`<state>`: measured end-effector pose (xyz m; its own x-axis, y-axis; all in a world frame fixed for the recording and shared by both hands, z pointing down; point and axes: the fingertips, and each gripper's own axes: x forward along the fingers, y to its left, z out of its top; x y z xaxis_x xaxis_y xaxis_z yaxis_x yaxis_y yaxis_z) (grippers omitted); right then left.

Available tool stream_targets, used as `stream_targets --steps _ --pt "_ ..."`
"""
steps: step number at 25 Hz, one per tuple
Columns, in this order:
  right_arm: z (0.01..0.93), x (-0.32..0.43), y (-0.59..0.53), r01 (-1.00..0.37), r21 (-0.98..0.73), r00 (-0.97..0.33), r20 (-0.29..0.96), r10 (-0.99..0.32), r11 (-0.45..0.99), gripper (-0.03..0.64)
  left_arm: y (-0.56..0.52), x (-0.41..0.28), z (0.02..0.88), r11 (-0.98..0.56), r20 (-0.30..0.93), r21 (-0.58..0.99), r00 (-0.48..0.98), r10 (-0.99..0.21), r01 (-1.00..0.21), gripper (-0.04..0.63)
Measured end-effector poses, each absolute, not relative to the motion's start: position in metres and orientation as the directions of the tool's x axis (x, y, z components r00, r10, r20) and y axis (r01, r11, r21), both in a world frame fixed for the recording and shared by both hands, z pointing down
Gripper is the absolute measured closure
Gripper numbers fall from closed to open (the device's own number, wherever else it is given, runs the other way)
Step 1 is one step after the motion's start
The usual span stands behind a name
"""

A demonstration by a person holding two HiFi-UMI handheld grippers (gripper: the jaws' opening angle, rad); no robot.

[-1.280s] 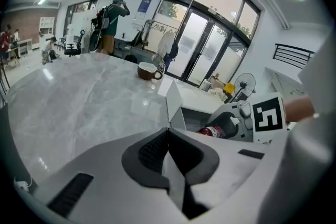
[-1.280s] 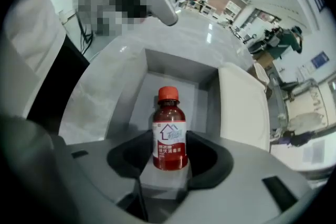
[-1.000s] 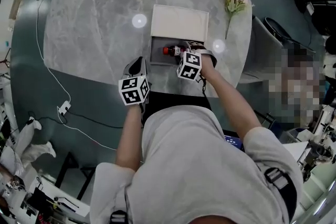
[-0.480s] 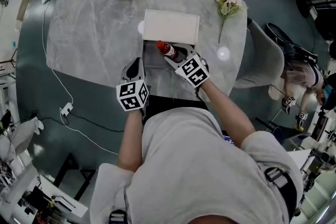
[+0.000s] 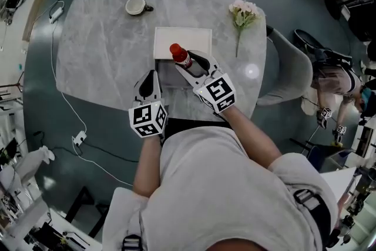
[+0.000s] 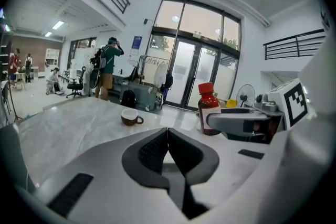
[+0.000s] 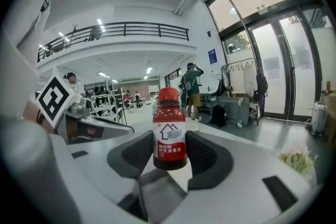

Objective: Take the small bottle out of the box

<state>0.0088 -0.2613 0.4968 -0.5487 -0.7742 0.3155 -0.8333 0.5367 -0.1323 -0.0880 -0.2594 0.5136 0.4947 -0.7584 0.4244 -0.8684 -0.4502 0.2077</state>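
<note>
**Q:** Left claw [image 5: 150, 74] first: how did it stand?

**A:** Its jaws were pressed together with nothing between them. It hung over the near part of the table [image 5: 94, 56], at about seven o'clock from the open box [image 5: 182, 41].

**Q:** And the surface itself?

**A:** It was a rounded slab of grey marble. With its far edge as twelve, a cup [image 5: 136, 6] sat at eleven o'clock. The box lay near the middle, and a flower sprig [image 5: 242, 12] lay at two o'clock.

**Q:** Where was the small bottle [image 5: 178, 52]?

**A:** The right claw [image 5: 194, 63] had it. In the right gripper view both jaws were closed on the lower body, with the red cap up and the label facing the camera. In the head view the bottle overlapped the box's white lid, at ten o'clock from that claw's marker cube.

**Q:** What of the room?

**A:** The floor was teal-grey. A white cable [image 5: 78, 138] trailed at eight o'clock from the table, and a grey chair [image 5: 288, 67] stood at three o'clock. The left gripper view showed tall glass doors [image 6: 194, 76] beyond the table, with a person in a green top [image 6: 107, 68] standing to their left. The right gripper view showed a railed balcony [image 7: 131, 31] overhead.
</note>
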Motion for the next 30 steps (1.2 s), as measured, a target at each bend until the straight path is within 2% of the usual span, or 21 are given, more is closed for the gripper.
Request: stream_targets --steps 18,22,30 --pt "0.363 0.037 -0.255 -0.868 -0.047 -0.494 0.004 -0.869 0.494 0.408 -0.266 -0.075 0.378 -0.482 0.146 0.076 0.488 -0.861 -0.873 0.572" --pt "0.351 0.040 -0.253 -0.865 -0.049 -0.498 -0.031 -0.867 0.499 0.408 -0.265 -0.069 0.363 -0.492 0.101 0.062 0.495 -0.863 -0.869 0.572" --pt "0.341 0.042 -0.252 -0.859 -0.052 -0.506 -0.055 -0.861 0.509 0.408 -0.261 -0.064 0.358 -0.492 0.091 0.056 0.495 -0.864 -0.869 0.572"
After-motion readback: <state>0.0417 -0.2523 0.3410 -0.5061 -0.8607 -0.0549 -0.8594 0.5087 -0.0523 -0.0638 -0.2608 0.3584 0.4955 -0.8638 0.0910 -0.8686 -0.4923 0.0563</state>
